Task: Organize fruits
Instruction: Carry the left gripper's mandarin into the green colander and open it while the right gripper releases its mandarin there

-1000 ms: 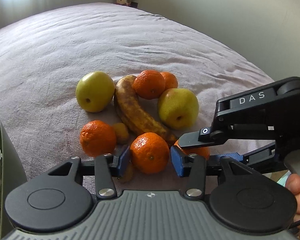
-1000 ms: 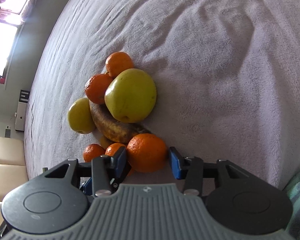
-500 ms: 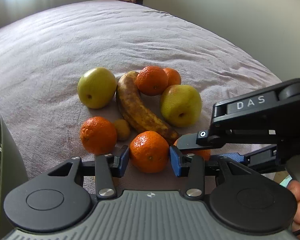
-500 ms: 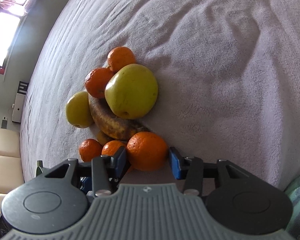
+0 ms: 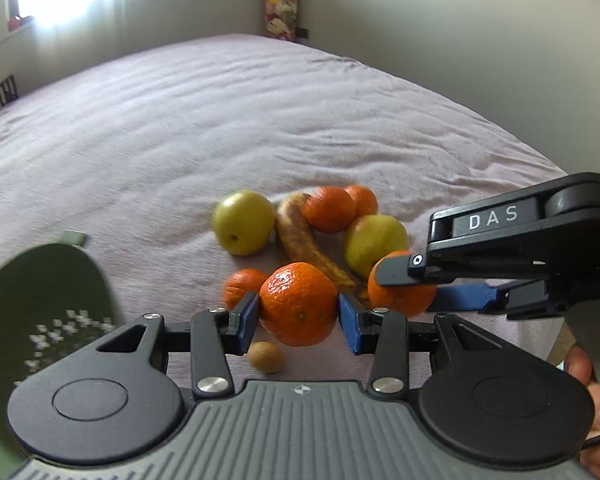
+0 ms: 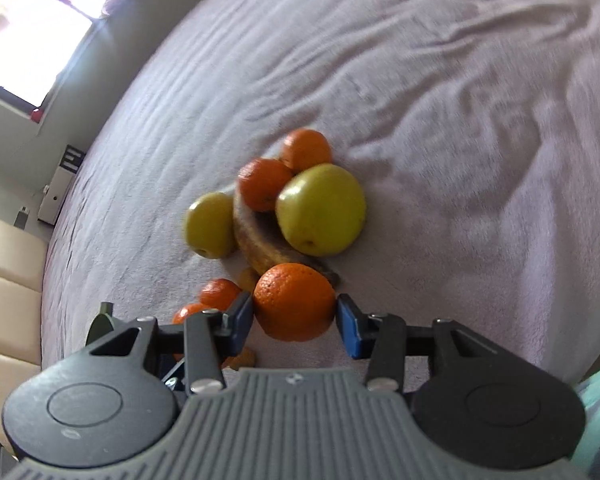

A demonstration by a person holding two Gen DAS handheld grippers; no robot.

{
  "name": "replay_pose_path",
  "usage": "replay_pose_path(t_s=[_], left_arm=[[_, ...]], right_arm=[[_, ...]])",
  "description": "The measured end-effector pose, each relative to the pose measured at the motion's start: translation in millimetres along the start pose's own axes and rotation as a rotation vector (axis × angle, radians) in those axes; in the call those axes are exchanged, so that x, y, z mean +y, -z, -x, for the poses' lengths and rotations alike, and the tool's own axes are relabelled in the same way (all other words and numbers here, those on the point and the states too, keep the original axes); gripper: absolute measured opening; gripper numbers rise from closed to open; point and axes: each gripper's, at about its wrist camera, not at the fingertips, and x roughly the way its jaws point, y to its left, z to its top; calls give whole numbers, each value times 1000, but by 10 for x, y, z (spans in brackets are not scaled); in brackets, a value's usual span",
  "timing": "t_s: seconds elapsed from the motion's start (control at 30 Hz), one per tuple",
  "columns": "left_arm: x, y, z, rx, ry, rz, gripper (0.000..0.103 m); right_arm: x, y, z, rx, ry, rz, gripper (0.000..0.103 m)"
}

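Two round orange mandarins are raised above the mauve bedspread (image 5: pixel 260 120) — left gripper (image 5: pixel 298 316) jaws clamp one (image 5: pixel 298 304), right gripper (image 6: pixel 296 316) jaws clamp the other (image 6: pixel 294 300); remaining fruit pile (image 5: pixel 300 224) at 12 o'clock.

From my left wrist view, the green basket (image 5: pixel 40 304) at near left is cut off by the frame edge and smeared; its white pattern I cannot read. The right gripper (image 5: pixel 404 280) covers the top of its orange (image 5: pixel 396 298), and its handle runs out of frame on the right. The hand (image 5: pixel 598 400) holding it shows only as fingertips at the edge. The small brownish fruit (image 5: pixel 265 356) near my left gripper is too blurred to name. The far orange (image 5: pixel 362 199) sits half behind another.

From my right wrist view, the whole pile is motion-blurred. The banana (image 6: pixel 260 240) lies mostly hidden under the near apple (image 6: pixel 320 214). Two oranges (image 6: pixel 218 293) at near left are partly behind the gripper's finger.
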Motion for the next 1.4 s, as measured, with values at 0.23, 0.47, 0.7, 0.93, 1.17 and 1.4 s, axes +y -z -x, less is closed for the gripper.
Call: replay_pose_path(t_s=[0.23,0.47,0.7,0.93,1.17,1.4], left_arm=[[205,-24,423,-39,-67,40,48],[530,37,807,-50,-132,110,48],[950,70,1018,-7,-189,232,48],[1364,135,1157,-23,-238,346,48],[1715,271,1071,24,-256,478,48],[1805,340,761,136,-247,495,48]], right_arm=[[420,132,242,-105,-34,250,42],[898,431,387,-194,-62,559,42],[1312,752,402,-195,-126,813,42],[1641,975,276,-110,-196,1039,42],[1988,1105,-73,68,-247,1234,42],[2138,1162,-605,214,-234,1293,42]])
